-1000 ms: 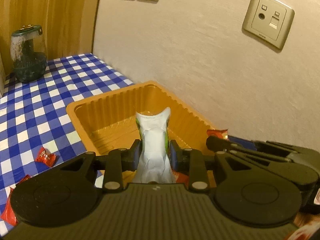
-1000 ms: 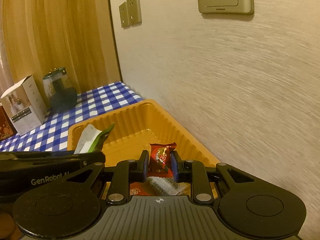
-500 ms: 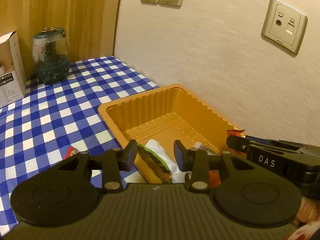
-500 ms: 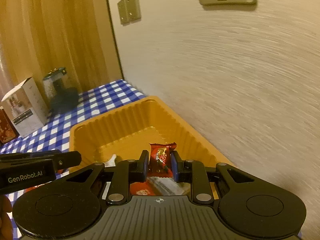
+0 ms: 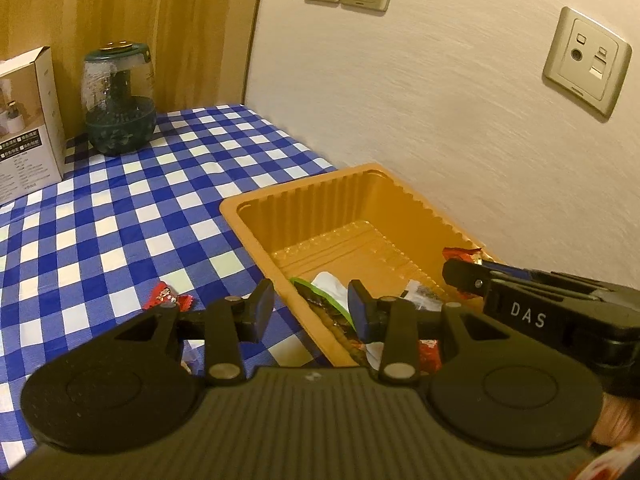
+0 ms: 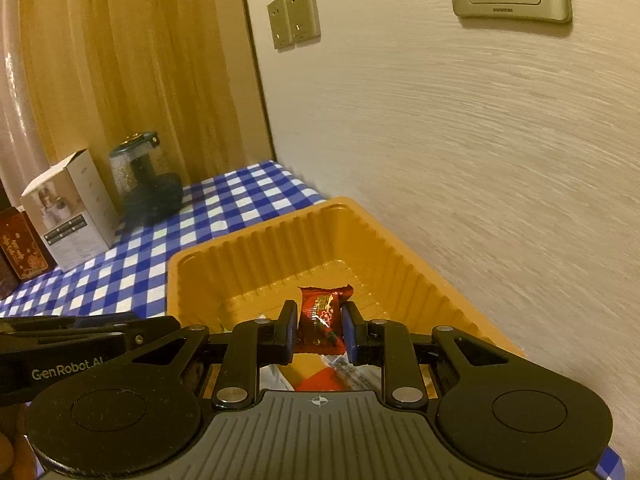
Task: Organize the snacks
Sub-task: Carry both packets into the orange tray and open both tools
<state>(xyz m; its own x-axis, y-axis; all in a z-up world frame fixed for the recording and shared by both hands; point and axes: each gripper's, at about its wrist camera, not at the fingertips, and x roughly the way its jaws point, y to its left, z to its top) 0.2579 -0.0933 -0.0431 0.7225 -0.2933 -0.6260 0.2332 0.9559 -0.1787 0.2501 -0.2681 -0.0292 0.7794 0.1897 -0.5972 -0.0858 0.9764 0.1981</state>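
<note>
**Red snack held over the orange tray, left jaws empty**

The right hand-held gripper [image 6: 319, 330] is clamped on a red snack packet [image 6: 322, 314], and holds it above the inside of the orange tray [image 6: 404, 256]. The tray stands at the counter [image 5: 120, 216] edge along the wall. The left hand-held gripper [image 5: 310, 310] has its jaws apart with nothing between the pads; it hovers over the near left side of the tray. A green and white packet [image 5: 328, 292] lies on the tray floor at its near end. One red candy [image 5: 166, 296] lies on the checked cloth, just beside the tray's left wall.
</note>
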